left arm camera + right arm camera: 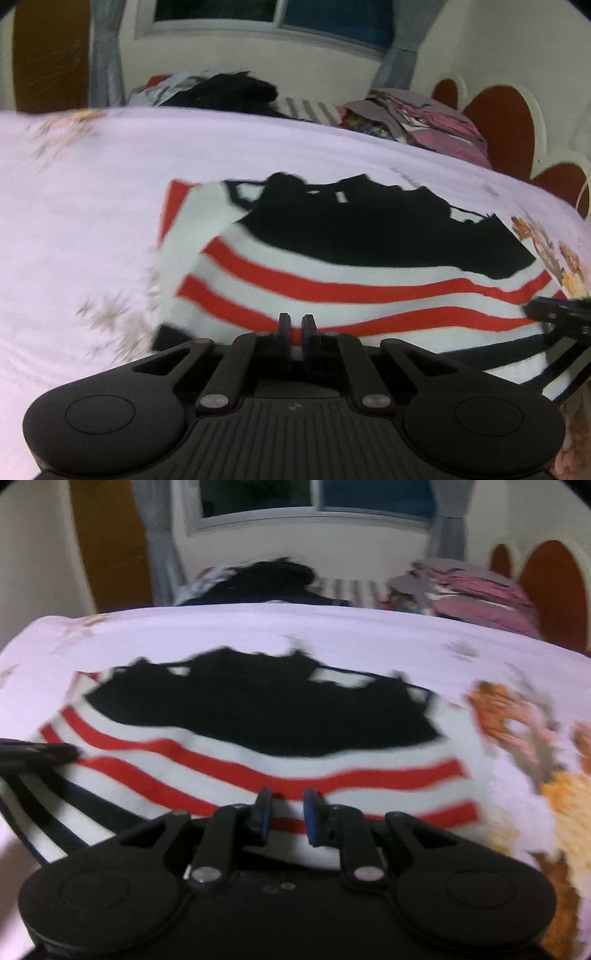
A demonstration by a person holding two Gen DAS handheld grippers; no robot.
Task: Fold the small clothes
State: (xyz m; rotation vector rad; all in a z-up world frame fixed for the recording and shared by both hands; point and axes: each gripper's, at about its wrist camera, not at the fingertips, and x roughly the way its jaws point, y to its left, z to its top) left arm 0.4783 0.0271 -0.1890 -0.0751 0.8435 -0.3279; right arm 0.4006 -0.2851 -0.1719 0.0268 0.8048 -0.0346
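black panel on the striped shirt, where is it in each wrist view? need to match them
Left wrist: the black panel sits right of centre, above the red stripes, beyond the left claw.
Right wrist: the black panel sits left of centre, above the red stripes, beyond the right claw.
Shared landmark: the pink folded pile at the far right of the bed.

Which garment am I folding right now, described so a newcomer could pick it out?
Start at the pale pink bedsheet. In its middle, just ahead of both grippers, lies the striped garment, spread flat: white with red stripes, black stripes at the near edge and a black part toward the window. The clothes piles by the far wall are bunched or stacked.
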